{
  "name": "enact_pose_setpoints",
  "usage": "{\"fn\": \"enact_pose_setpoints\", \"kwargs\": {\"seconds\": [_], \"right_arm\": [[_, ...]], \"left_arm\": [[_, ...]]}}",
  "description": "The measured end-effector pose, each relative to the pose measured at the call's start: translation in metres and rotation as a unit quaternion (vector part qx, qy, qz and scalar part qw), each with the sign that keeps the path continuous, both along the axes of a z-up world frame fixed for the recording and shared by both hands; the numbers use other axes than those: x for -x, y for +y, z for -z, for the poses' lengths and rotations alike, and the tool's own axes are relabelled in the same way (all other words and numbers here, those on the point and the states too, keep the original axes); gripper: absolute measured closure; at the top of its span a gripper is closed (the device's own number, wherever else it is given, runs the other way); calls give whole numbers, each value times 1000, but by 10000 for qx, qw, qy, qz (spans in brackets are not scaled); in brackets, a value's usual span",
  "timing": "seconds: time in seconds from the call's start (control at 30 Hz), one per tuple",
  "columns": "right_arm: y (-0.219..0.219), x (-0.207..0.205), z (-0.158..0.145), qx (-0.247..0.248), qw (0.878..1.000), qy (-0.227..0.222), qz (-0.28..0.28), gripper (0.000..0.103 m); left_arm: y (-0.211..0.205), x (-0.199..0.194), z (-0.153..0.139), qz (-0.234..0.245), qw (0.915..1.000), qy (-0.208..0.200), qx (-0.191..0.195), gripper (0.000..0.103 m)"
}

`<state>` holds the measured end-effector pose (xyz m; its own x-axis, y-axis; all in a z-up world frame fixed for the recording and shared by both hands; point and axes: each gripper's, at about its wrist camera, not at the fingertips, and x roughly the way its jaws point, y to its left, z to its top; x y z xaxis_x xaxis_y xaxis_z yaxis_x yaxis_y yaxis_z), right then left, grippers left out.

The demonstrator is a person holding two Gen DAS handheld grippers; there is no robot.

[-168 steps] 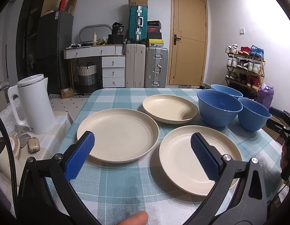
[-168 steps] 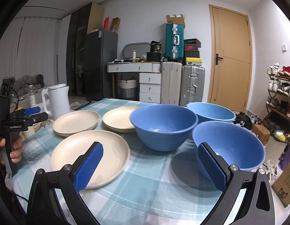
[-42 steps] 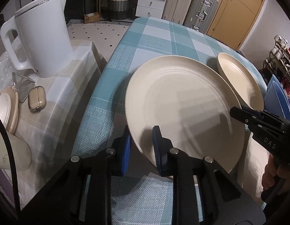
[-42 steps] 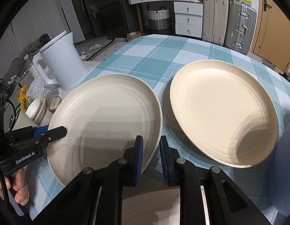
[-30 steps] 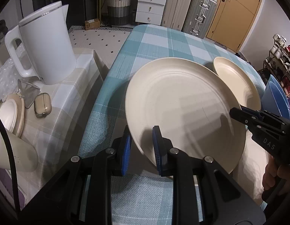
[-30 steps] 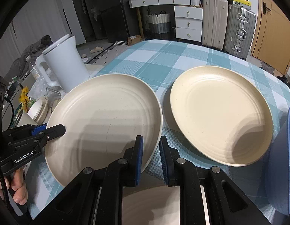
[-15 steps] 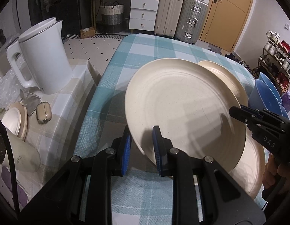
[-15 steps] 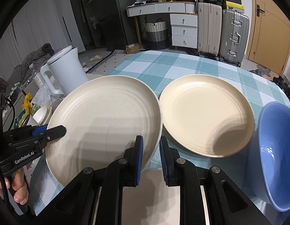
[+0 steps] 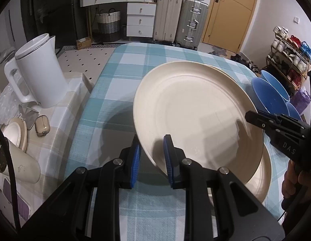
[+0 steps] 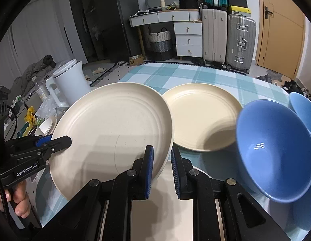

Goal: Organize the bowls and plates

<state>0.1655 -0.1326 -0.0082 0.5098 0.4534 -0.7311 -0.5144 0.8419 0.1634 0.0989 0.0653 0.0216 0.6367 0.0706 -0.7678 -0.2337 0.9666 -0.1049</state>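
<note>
Both grippers are pinching the same cream plate [image 9: 197,110] by opposite rims, left gripper [image 9: 151,156] clamped at its 6 o'clock and right gripper [image 10: 161,166] clamped on the other edge, lifted and tilted above the checked table [image 9: 123,76], second plate [image 10: 201,116] at 12 o'clock, blue bowl [image 10: 276,152] at 3.

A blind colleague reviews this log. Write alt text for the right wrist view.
Two hand-held grippers, the right at the near edge and the left at the far left edge, clamp one cream plate raised above a teal checked tablecloth. Another cream plate lies behind it, blue bowls to the right, a white kettle at left.
</note>
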Motion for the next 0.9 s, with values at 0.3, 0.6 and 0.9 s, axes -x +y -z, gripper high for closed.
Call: {"fn": "enact_pose_setpoints", "kwargs": {"seconds": [0.3,0.6,0.9], "right_arm": [[-30,21,-10,-6,9998,-62,183,85],[-57,45,-10,-14,9992,-59,384,85],[-79,61,-6,10,9984,-8,568,85]], "left_arm": [[-30,13,-8,229,9997,-47,-61,84],[-57,25,-8,434,9990,-32,-71,84],[-77,30,-2,637,9979,35,-112,84]]}}
